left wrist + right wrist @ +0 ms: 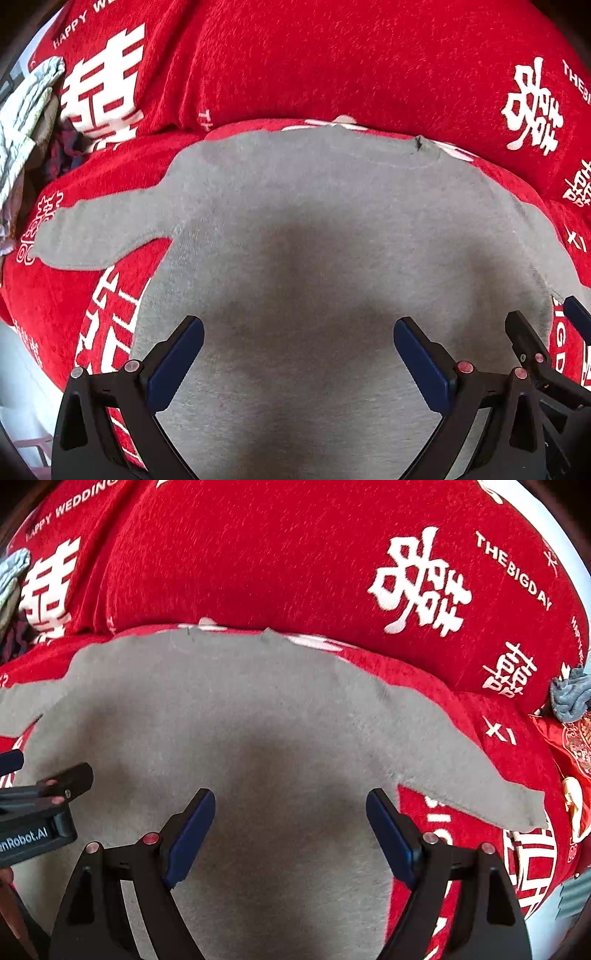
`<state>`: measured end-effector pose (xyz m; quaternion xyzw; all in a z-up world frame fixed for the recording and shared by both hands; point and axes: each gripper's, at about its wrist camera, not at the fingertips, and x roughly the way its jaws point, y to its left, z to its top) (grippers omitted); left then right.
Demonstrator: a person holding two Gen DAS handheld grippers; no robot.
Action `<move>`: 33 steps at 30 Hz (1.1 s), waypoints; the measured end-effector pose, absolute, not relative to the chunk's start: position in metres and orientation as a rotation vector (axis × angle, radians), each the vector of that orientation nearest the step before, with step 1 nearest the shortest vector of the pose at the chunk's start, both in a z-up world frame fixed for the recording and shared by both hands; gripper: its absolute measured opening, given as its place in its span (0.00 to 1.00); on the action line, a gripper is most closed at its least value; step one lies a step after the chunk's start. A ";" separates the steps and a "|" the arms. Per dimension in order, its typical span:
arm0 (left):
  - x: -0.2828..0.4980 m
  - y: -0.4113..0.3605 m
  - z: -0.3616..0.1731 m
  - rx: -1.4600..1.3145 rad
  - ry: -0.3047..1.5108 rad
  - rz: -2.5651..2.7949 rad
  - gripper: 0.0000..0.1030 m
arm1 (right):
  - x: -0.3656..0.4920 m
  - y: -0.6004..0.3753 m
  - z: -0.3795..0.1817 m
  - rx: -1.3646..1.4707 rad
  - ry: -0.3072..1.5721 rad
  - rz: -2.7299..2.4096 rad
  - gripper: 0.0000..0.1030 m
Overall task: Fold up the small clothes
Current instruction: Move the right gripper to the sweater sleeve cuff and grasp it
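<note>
A small grey long-sleeved top point(303, 206) lies flat on a red blanket with white characters point(332, 59), neckline away from me, sleeves spread left and right. It also shows in the right wrist view point(229, 701), with its right sleeve point(480, 786) stretched out. My left gripper point(298, 332) is open and empty just above the top's lower body. My right gripper point(290, 808) is open and empty over the same part, further right. The right gripper shows at the left view's right edge point(543, 325); the left gripper shows at the right view's left edge point(44, 775).
A pile of other clothes point(26, 122) lies at the far left on the blanket. A crumpled grey-blue item point(569, 694) and a red patterned cloth point(576, 749) lie at the right. A red cushion point(295, 554) rises behind the top.
</note>
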<state>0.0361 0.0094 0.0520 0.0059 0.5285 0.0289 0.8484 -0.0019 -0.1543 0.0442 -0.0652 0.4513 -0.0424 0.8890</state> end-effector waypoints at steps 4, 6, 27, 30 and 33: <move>0.037 -0.003 0.057 0.033 1.098 0.048 1.00 | -0.002 -0.163 0.050 -0.129 0.919 -0.101 0.84; 0.037 -0.010 0.060 0.044 1.087 0.040 1.00 | -0.002 -0.170 0.053 -0.125 0.907 -0.114 0.84; 0.041 -0.118 0.059 0.166 1.066 -0.055 1.00 | -0.009 -0.279 0.061 -0.011 0.874 -0.243 0.84; 0.041 -0.140 0.056 0.192 1.065 -0.076 1.00 | -0.013 -0.307 0.058 0.016 0.878 -0.283 0.84; 0.041 -0.163 0.052 0.218 1.066 -0.100 1.00 | -0.018 -0.335 0.053 0.039 0.884 -0.321 0.84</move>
